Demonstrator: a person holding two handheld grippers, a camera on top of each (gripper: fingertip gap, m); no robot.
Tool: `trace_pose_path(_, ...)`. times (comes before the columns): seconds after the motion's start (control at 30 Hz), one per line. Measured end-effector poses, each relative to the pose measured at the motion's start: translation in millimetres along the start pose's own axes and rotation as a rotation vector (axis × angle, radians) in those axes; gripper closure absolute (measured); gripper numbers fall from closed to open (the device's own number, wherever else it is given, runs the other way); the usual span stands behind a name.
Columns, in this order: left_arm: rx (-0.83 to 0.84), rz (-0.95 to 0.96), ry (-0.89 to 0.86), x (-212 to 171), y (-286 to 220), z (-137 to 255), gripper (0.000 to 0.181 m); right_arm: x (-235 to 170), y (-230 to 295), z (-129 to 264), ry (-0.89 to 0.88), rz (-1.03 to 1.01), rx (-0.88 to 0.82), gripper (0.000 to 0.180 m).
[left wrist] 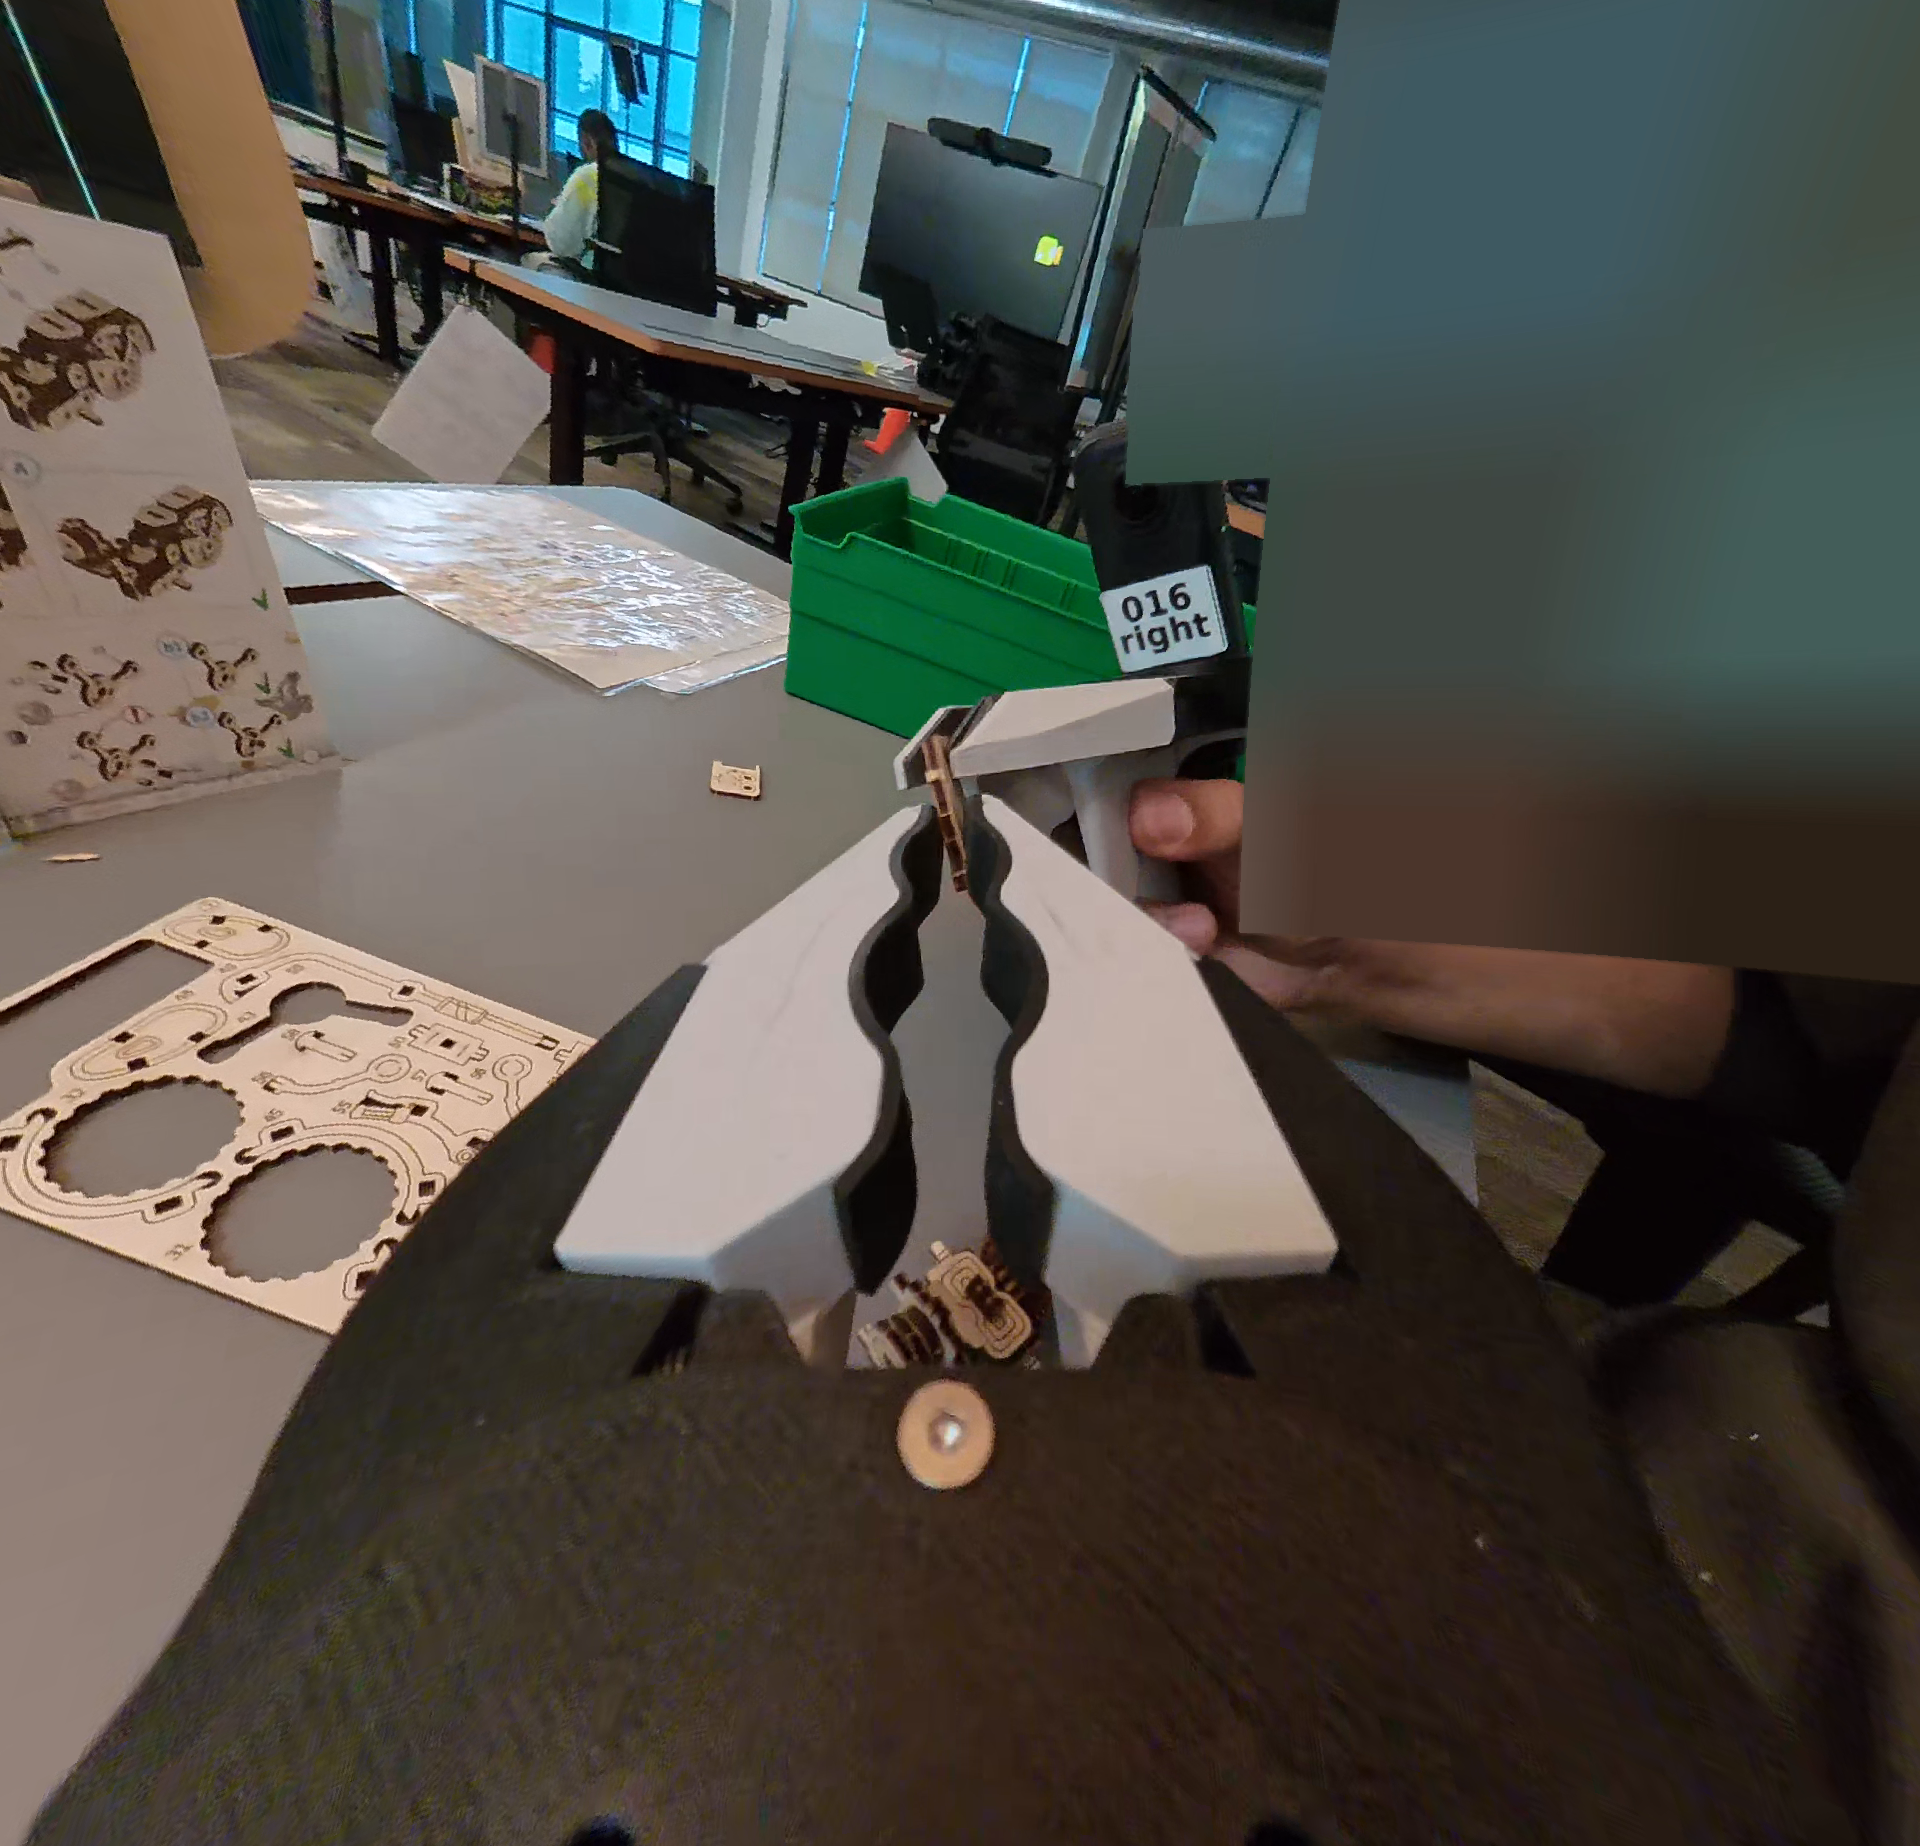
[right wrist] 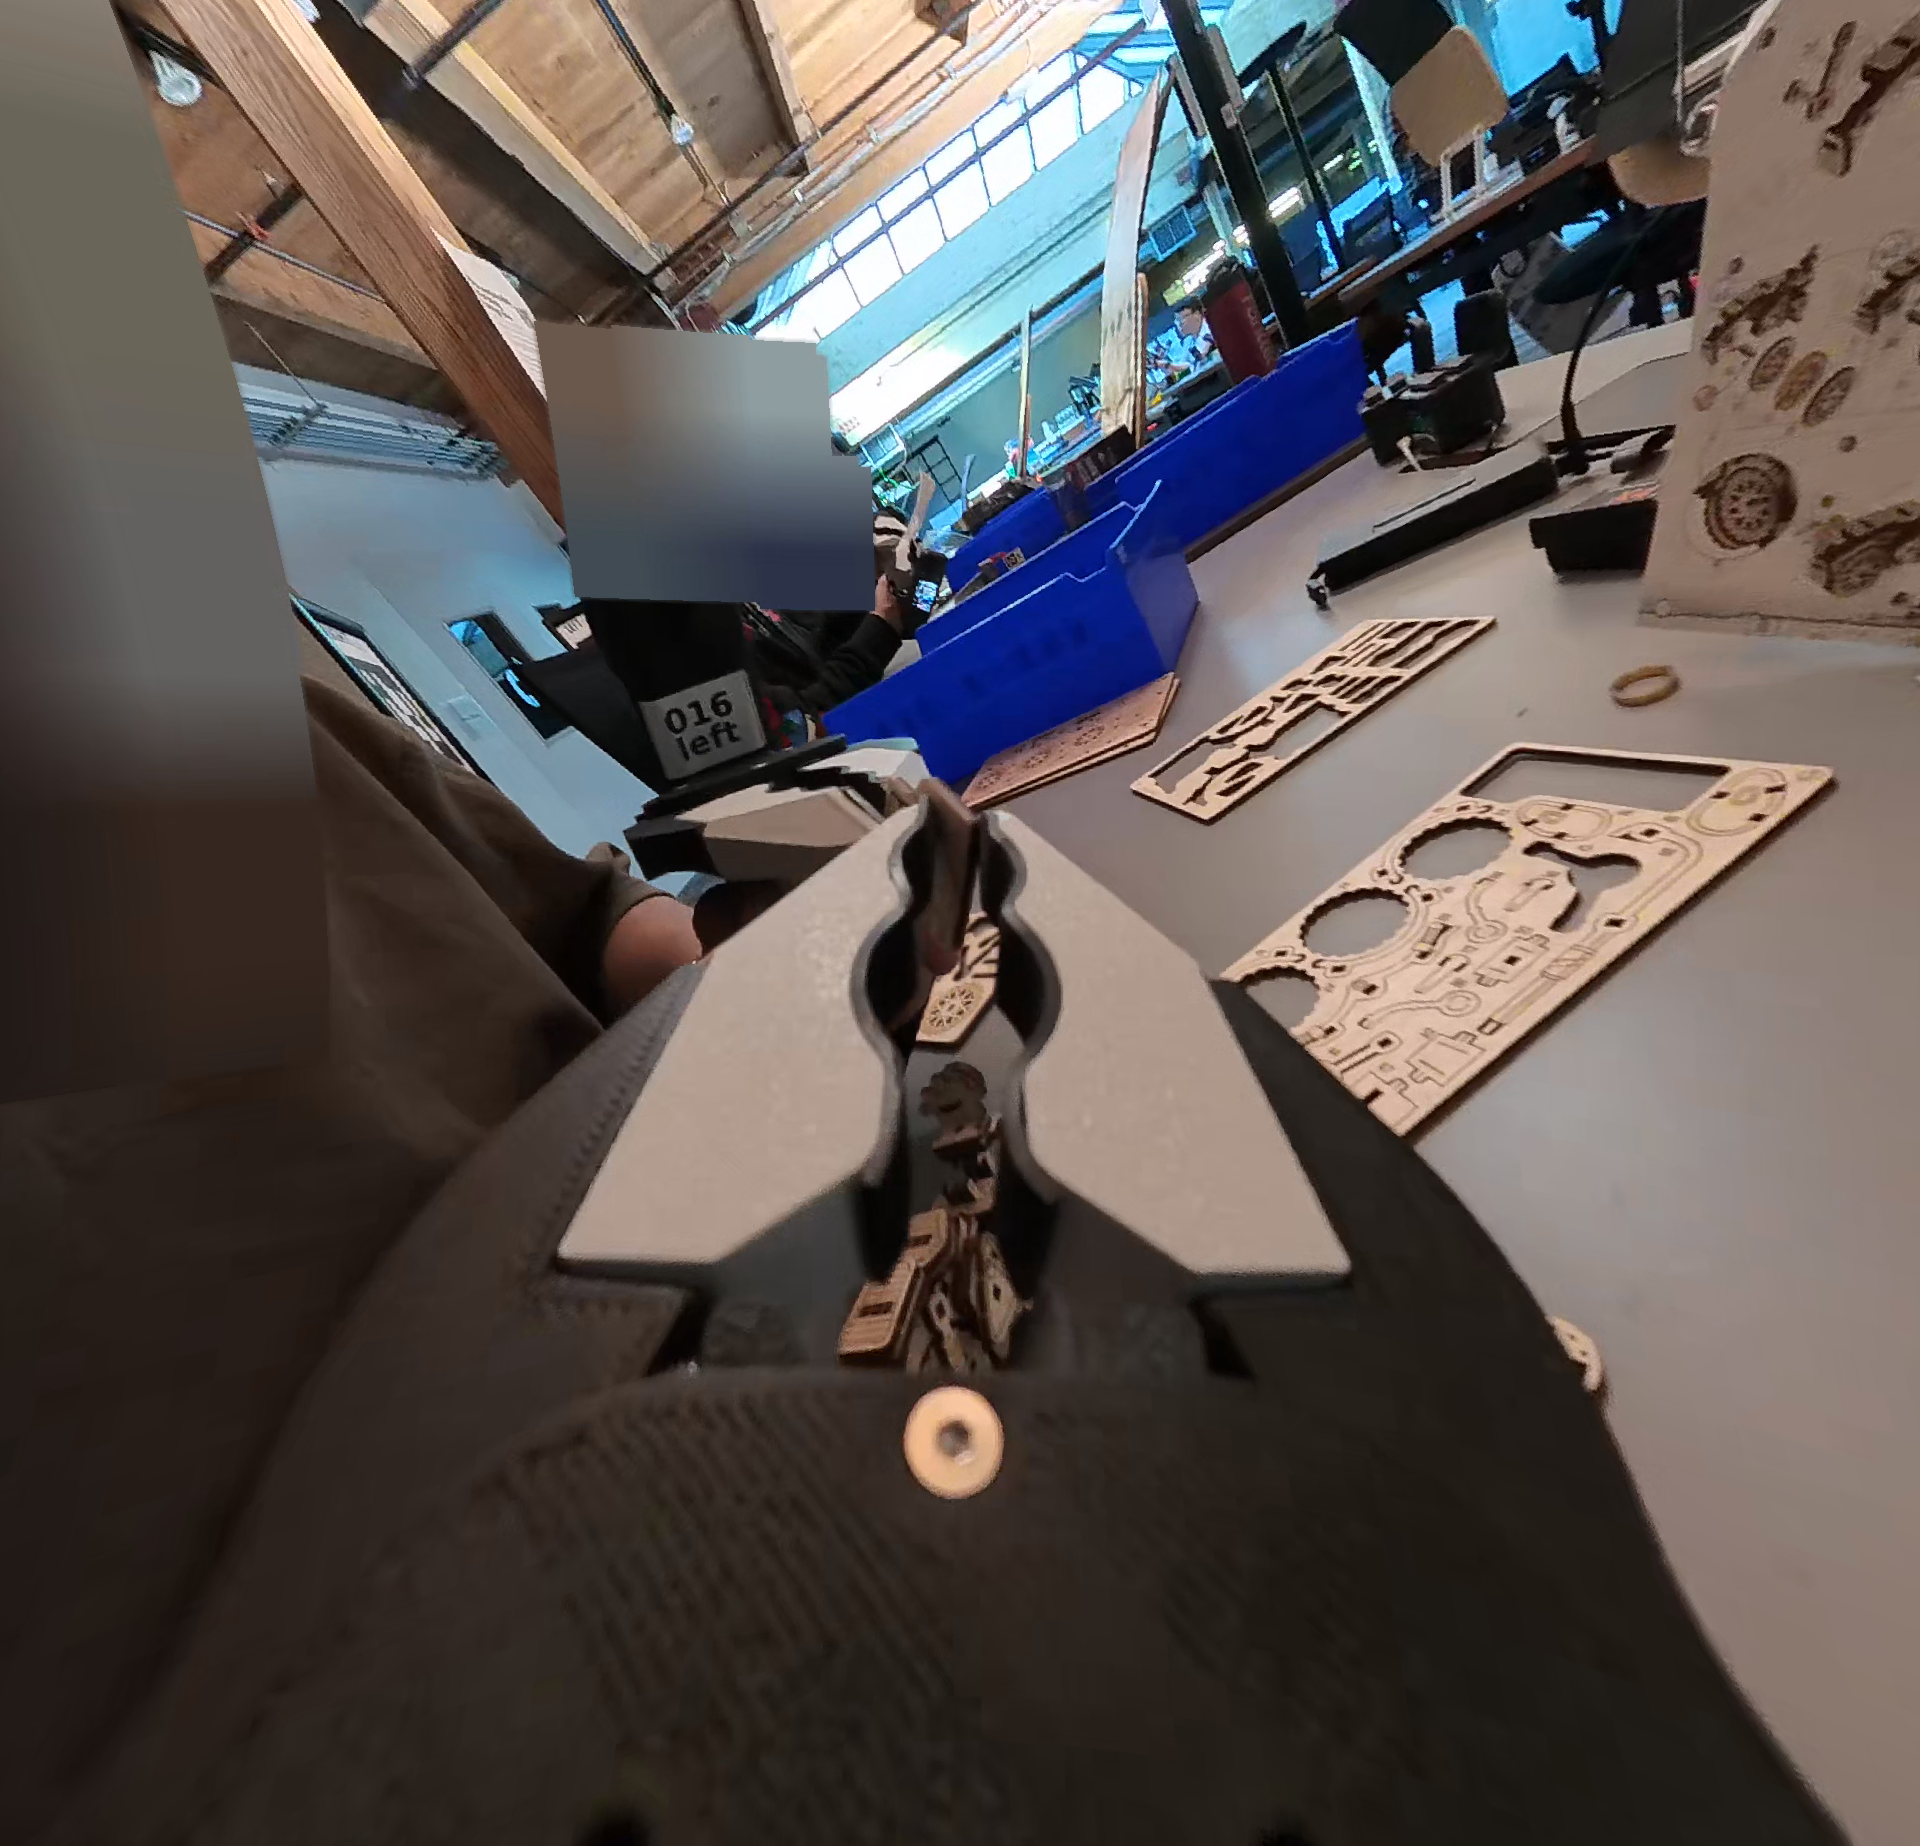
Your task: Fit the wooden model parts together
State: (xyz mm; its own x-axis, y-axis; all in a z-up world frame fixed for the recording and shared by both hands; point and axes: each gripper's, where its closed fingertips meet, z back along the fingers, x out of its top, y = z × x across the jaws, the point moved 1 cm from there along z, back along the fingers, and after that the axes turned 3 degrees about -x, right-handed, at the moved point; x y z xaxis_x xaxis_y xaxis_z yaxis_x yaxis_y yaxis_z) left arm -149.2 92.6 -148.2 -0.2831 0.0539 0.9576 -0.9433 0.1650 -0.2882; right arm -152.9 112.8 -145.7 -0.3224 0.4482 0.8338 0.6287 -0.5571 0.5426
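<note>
My left gripper [left wrist: 950, 811] is shut on a small dark wooden part [left wrist: 948, 846] that stands upright between its tips. My right gripper [left wrist: 938, 749] comes in from the right and pinches the top of the same part, or of a second part pressed onto it; I cannot tell which. In the right wrist view my right gripper [right wrist: 948, 828] is shut on the dark wooden part [right wrist: 948, 887], with the left gripper [right wrist: 800, 822] just behind its tips. A part-built wooden model [left wrist: 966, 1303] lies on the table under both grippers and also shows in the right wrist view [right wrist: 935, 1277].
A punched-out wooden sheet [left wrist: 208, 1100] [right wrist: 1507, 923] lies on the grey table [left wrist: 520, 861], with a second sheet [right wrist: 1320, 705] beyond it. A green bin [left wrist: 935, 601], blue bins [right wrist: 1039, 643], an upright instruction sheet [left wrist: 125, 549], a loose wooden piece [left wrist: 736, 780] and a ring [right wrist: 1645, 684] stand around.
</note>
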Motion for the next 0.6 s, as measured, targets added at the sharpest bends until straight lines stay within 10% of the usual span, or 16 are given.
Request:
trace_pose_path(0.43,0.021,-0.039,0.007,-0.9,1.8,-0.1,0.178,-0.2,-0.4,0.0,0.022,0.056,-0.054,0.173)
trace_pose_path(0.6,-0.097,0.242,-0.036,-0.5,9.1,0.0,0.18,1.8,-2.9,-1.8,0.001,0.083,-0.073,0.174)
